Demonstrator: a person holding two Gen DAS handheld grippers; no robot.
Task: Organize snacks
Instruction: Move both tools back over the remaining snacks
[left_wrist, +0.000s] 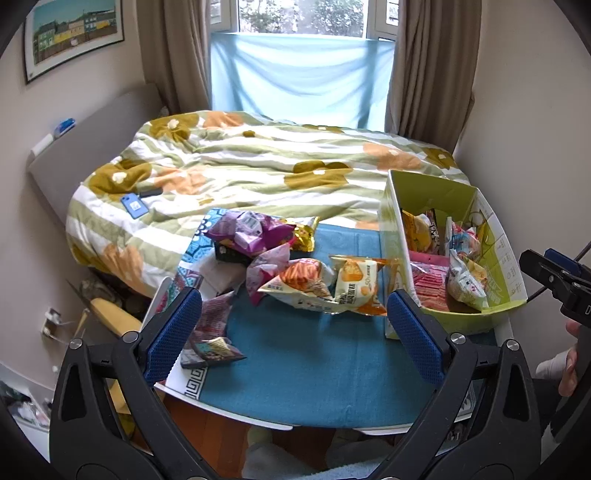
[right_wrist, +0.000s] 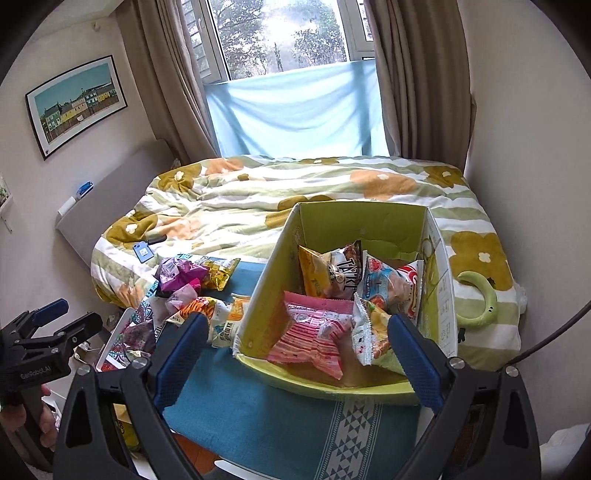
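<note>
A loose heap of snack packets lies on the teal-clothed table: purple packets, a gold packet, an orange bag, a yellow-and-white bag and a small purple packet. A green cardboard box stands at the table's right, holding several packets. My left gripper hovers open over the near cloth, just short of the heap. My right gripper is open in front of the box, over a pink packet inside it. Neither holds anything.
Behind the table is a bed with a floral duvet; a blue phone and a green curved object lie on it. Curtains and a window are beyond. The table's near edge drops to the floor. A hand shows at the right.
</note>
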